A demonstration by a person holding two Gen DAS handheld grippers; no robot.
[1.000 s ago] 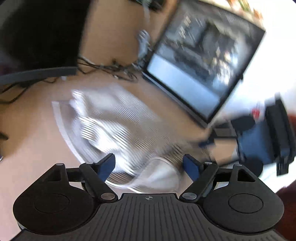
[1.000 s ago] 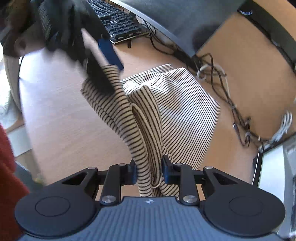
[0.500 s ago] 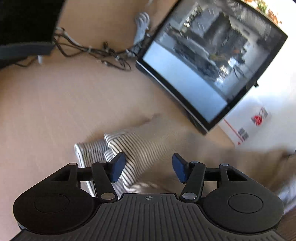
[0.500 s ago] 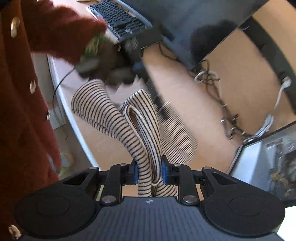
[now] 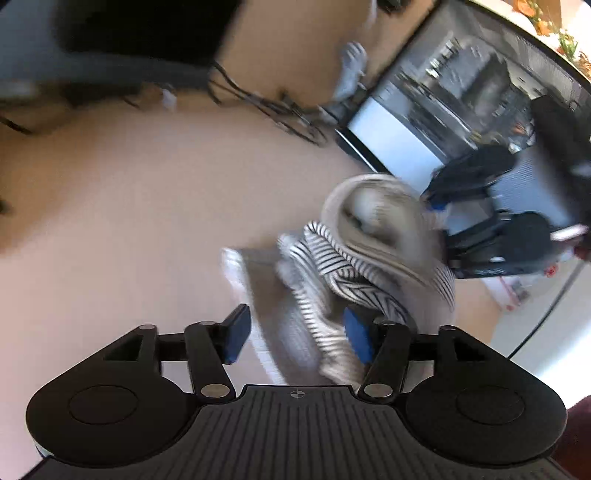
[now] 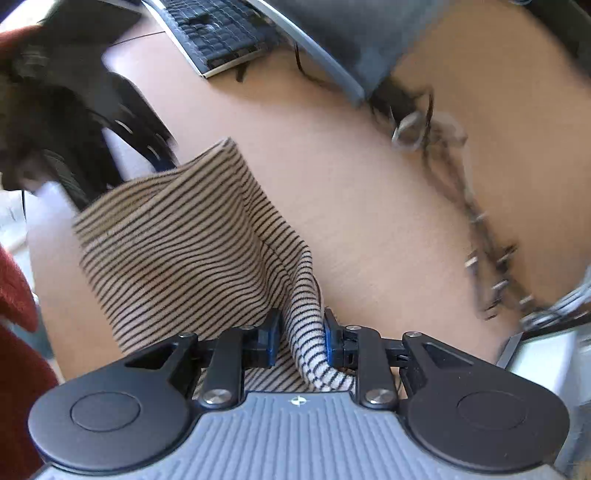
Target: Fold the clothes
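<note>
My right gripper (image 6: pixel 300 341) is clamped on a bunched fold of the cream, black-striped knit garment (image 6: pixel 192 243), whose body spreads away to the left over the light wooden desk (image 6: pixel 351 192). My left gripper (image 5: pixel 295 334) has just widened a little and stands apart, the cloth (image 5: pixel 332 295) lying between its blue pads (image 5: pixel 236 332) unpinched. Beyond lie tangled dark cables (image 6: pixel 443 166), a black keyboard (image 6: pixel 218 33), and a dark flat monitor (image 5: pixel 461 99) leaning at the desk's far side.
</note>
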